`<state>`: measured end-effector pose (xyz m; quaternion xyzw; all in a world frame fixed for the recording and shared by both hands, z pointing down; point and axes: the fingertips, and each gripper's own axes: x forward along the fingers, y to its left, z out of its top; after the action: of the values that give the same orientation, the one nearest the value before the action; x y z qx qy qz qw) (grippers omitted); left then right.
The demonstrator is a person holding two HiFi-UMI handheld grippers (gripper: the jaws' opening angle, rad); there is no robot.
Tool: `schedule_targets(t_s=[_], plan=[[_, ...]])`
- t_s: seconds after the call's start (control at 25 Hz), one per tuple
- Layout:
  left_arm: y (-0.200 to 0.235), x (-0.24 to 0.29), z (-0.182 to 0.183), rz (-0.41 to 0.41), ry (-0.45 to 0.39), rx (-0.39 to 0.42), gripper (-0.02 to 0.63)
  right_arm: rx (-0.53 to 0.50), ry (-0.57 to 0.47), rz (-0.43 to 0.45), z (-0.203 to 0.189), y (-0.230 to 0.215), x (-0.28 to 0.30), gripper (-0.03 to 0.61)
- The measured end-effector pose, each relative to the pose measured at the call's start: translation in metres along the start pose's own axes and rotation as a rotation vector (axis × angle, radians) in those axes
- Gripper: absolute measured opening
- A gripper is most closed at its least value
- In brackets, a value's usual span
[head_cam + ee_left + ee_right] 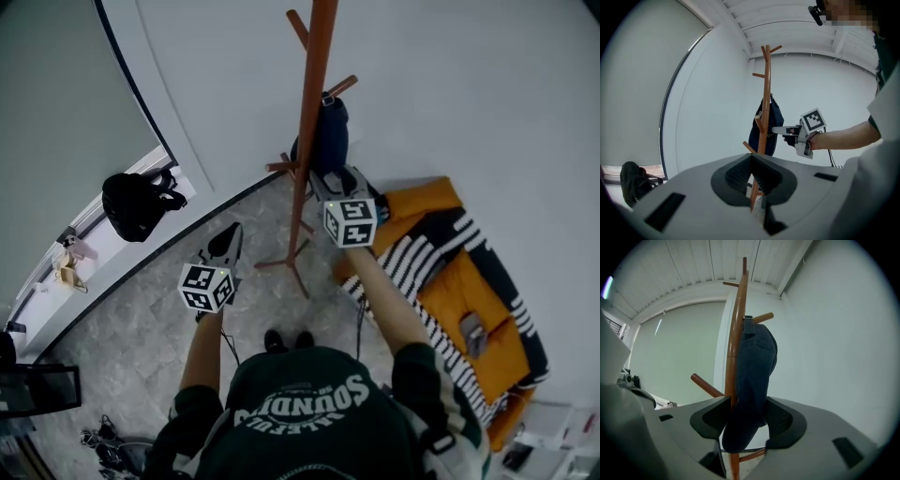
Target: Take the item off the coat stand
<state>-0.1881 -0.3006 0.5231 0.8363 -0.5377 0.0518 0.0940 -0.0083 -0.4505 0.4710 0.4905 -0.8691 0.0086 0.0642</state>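
Item of dark blue soft cloth [754,362], cap-like, hung on an upper peg [761,317] of the brown wooden coat stand [736,333]. Right tongs [747,420] were closing around its lower end; left tongs [752,176] stood open, empty. Probably light and limp: pinch firmly, lift off peg.

Coat stand pole [735,357] against hanging item [754,376], peg [705,384] jutting, far side open
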Motion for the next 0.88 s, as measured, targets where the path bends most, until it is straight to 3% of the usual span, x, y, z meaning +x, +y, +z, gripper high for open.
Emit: schedule_targets(t_s=[0.24, 0.88], plan=[[0.005, -0.001, 0.0, 0.008, -0.002, -0.005, 0.0, -0.025, -0.005, -0.03, 0.002, -0.003, -0.002, 0.178], [0.002, 0.022, 0.01, -0.025, -0.01, 0.011, 0.0, -0.029, -0.094, -0.068, 0.035, -0.026, -0.011, 0.158]])
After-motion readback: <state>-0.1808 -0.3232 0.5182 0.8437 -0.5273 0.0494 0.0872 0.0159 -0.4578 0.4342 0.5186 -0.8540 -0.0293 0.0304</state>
